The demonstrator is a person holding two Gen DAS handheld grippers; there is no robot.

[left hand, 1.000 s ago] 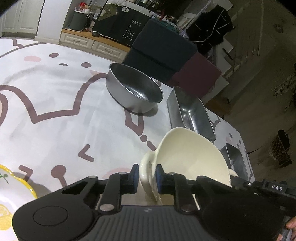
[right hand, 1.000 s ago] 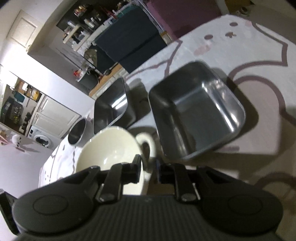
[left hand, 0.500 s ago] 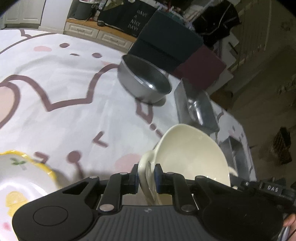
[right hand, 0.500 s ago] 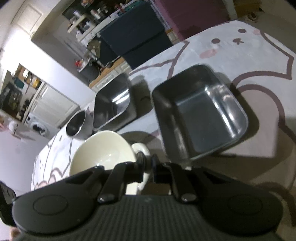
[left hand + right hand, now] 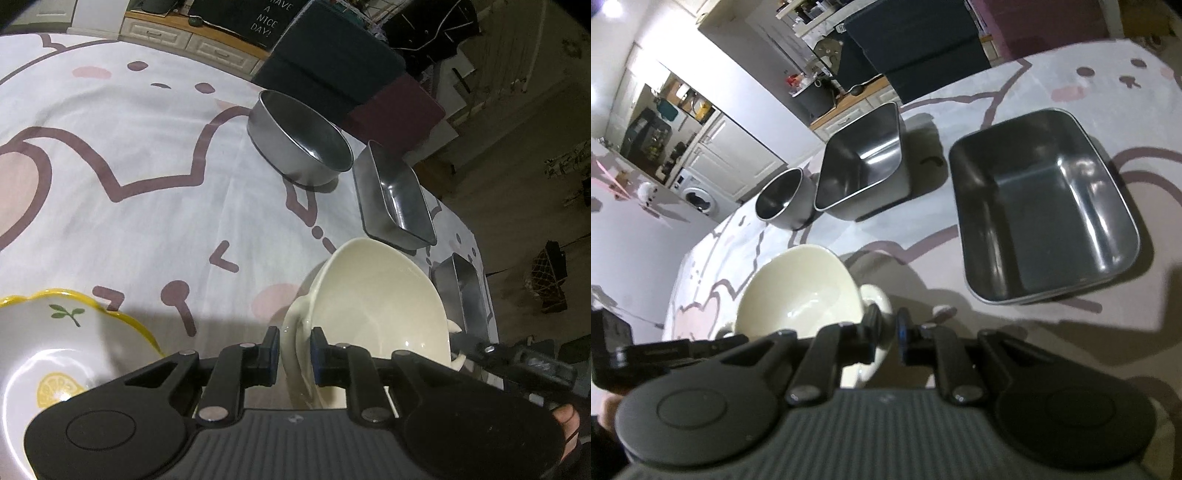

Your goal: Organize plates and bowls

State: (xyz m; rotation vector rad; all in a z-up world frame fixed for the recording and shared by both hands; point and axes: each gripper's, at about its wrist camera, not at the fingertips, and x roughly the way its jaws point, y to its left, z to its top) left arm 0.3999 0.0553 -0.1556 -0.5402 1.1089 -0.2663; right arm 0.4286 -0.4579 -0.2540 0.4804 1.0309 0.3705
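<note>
Cream two-handled bowl point(image 5: 380, 302), tilted, above tablecloth, beside lemon-print plate point(image 5: 55, 362)

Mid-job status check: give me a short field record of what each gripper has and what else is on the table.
left gripper: fingers shut on one handle of the cream bowl
right gripper: at the bowl's opposite handle; jaws have just been opening; handle lies at the gap, contact unclear
bowl state: tilted, above the tablecloth
near left gripper: lemon-print dish
ahead: round steel bowl, narrow steel pan, wide steel pan, all empty
</note>
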